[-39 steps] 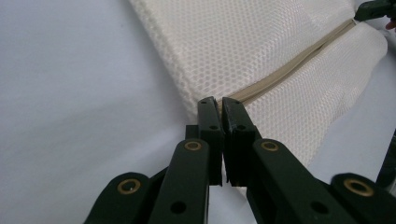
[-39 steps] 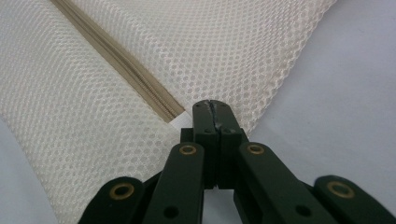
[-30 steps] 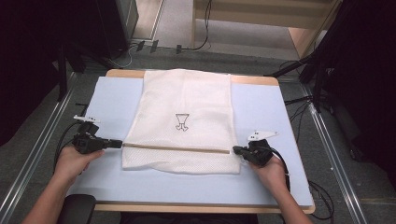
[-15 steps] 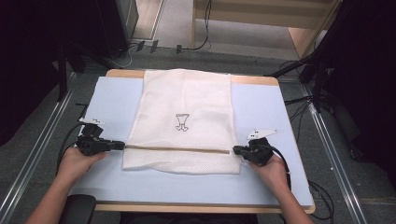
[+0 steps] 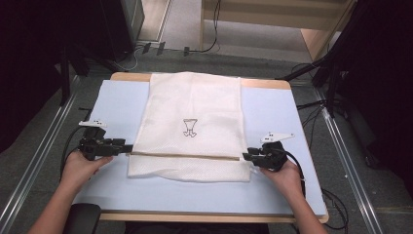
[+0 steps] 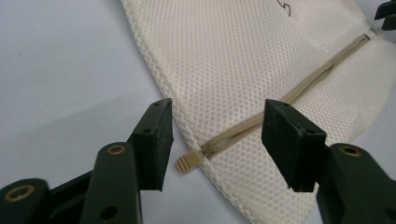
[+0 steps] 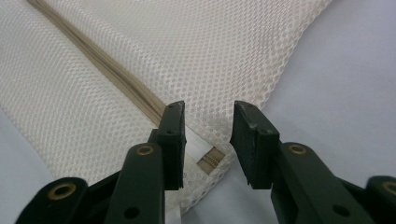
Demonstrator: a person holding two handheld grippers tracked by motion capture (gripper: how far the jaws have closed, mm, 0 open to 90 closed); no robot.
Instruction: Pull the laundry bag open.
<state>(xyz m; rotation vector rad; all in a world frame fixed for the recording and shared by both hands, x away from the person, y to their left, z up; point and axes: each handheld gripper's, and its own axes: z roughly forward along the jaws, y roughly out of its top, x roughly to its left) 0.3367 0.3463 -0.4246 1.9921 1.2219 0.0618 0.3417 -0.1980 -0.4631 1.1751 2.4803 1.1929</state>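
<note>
Tool jaws on your left tool [image 6: 217, 140] stand wide apart, having just been opening, with the tan zipper pull [image 6: 189, 160] and the hem of the cream mesh laundry bag [image 6: 261, 60] lying loose between them, touched by neither pad. Your right tool [image 7: 208, 140] has likewise just been opening and is released, though less far: its jaws straddle the other corner of the bag, where the zipper's [image 7: 112, 74] tan end stop [image 7: 210, 160] and a white tab sit, and the left pad looks close to that tab without pressing it. Both tools flank the same zipper line, one at each end, which suggests you had the bag stretched taut along it so it would lie flat (a sensible way to take the slack out of floppy mesh). From the high view, your left tool [image 5: 127, 147] and right tool [image 5: 247, 156] rest at desk level on either side of the bag [image 5: 192, 112], which lies flat and centred, its lower strip below the zipper nearest you and a small dark printed mark [image 5: 189, 127] on the panel beyond. Under it the desk [image 5: 114, 105] has a pale blue top with a wooden edge showing at the far rim. Farther off lie grey carpet, metal floor rails on both sides, dark stands, trailing cables and a wooden unit [image 5: 319, 36].
</note>
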